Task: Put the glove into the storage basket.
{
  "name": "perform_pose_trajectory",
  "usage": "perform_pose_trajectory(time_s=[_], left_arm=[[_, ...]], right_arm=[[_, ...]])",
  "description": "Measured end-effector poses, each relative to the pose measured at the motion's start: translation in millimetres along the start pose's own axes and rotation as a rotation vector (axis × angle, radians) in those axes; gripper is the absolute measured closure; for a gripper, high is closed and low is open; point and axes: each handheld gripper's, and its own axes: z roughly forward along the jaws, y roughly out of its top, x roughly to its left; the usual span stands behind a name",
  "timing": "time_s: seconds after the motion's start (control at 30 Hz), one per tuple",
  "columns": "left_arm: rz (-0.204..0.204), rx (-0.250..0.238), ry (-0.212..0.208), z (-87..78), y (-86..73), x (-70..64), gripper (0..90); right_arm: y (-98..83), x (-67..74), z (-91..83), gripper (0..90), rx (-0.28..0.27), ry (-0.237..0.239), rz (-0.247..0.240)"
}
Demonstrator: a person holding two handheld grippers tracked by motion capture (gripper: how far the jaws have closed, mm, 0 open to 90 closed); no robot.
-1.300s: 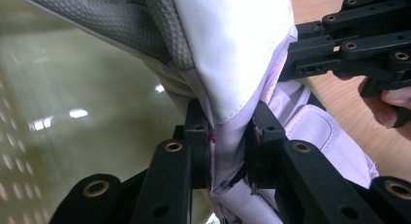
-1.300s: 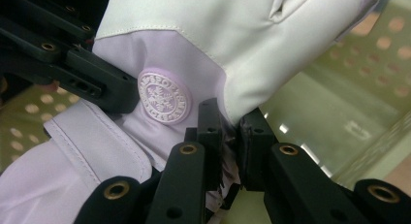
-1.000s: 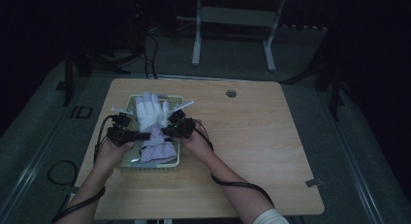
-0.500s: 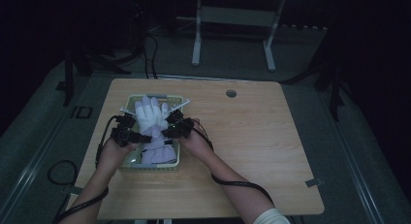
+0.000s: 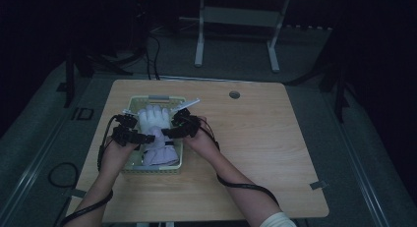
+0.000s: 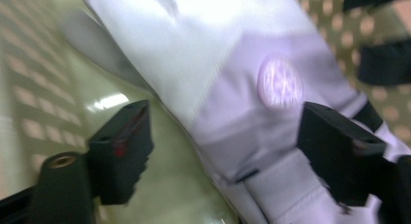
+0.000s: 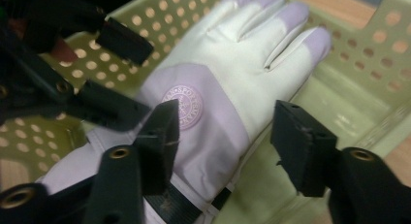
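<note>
While the white and lilac glove lies flat in the pale green perforated basket at the left part of the bench, its long axis runs from cuff at six o'clock to fingertips at twelve o'clock in the high view. Both claws have just been opening, and neither grips anything now. On the glove's nine o'clock side, the left claw has its jaws parted; in the left gripper view they straddle the lilac wrist panel beside the round badge without pressing on it. On the three o'clock side, the right claw is likewise released; in the right gripper view one jaw hovers over the wrist panel near the badge and the other over the glove's edge and the basket floor, with the fingers pointing away toward one o'clock. Both claws sit about equally near the wrist, facing each other across the glove's short axis, so I judge that a regrasp would meet the wrist crosswise, while a withdrawal would simply part them sideways, leaving the glove in the basket.
</note>
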Motion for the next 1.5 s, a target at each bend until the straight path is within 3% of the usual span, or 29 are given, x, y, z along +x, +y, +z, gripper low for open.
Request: perform_pose_trajectory(time_s=[0.07, 0.13, 0.17, 0.27, 0.3, 0.43, 0.53, 0.97, 1.07, 1.1, 1.17, 1.33, 1.43, 1.5], left_arm=[[-0.001, -0.058, -0.002, -6.5, 0.1, -0.4, 14.1], [0.008, -0.098, -0.025, -10.9, -0.7, -2.5, 4.7], [0.008, -0.098, -0.025, -10.9, -0.7, -2.5, 0.9], [0.016, -0.169, -0.001, -20.1, -4.1, -11.3, 0.9], [0.016, -0.169, -0.001, -20.1, -4.1, -11.3, 0.8], [0.031, -0.206, -0.06, -24.9, -6.9, -21.6, 0.9], [0.049, -0.206, -0.112, -24.7, -8.1, -30.5, 0.9], [0.097, -0.209, -0.22, -18.7, -6.9, -66.0, 1.0], [0.123, -0.217, -0.25, -17.8, -6.3, -75.2, 0.9], [0.14, -0.231, -0.28, -16.3, -5.7, -81.7, 0.9], [0.14, -0.233, -0.299, -15.0, -5.4, -84.9, 0.9], [0.235, -0.232, -0.373, -7.3, -4.3, -111.7, 0.9], [0.266, -0.25, -0.43, -3.9, -4.1, -123.1, 1.0], [0.297, -0.242, -0.432, -1.0, -3.3, -132.9, 1.0]], right_arm=[[-0.2, 0.3, -3.9, 30.6, -0.019, 0.021, -0.005], [-1.5, 0.5, -7.2, 22.4, -0.025, 0.046, -0.021], [-1.5, 0.5, -7.2, 22.4, -0.025, 0.046, -0.021], [-4.7, 0.3, -10.9, 14.4, -0.004, 0.056, -0.064], [-4.7, 0.3, -10.9, 14.4, -0.004, 0.056, -0.064], [-7.9, -1.7, -19.0, 14.2, -0.012, 0.075, -0.08], [-9.9, -3.6, -25.8, 14.2, -0.025, 0.071, -0.086], [-32.0, -21.2, -52.1, 14.1, -0.034, 0.059, -0.079], [-40.4, -27.4, -60.6, 14.1, -0.034, 0.044, -0.079], [-46.9, -31.8, -67.5, 14.0, -0.035, 0.035, -0.074], [-49.2, -33.2, -69.6, 14.0, -0.036, 0.033, -0.07], [-66.4, -43.2, -84.5, 14.0, -0.035, 0.012, -0.068], [-75.5, -49.2, -91.7, 14.1, -0.04, -0.001, -0.058], [-81.9, -53.6, -97.0, 14.1, -0.042, -0.005, -0.048]])
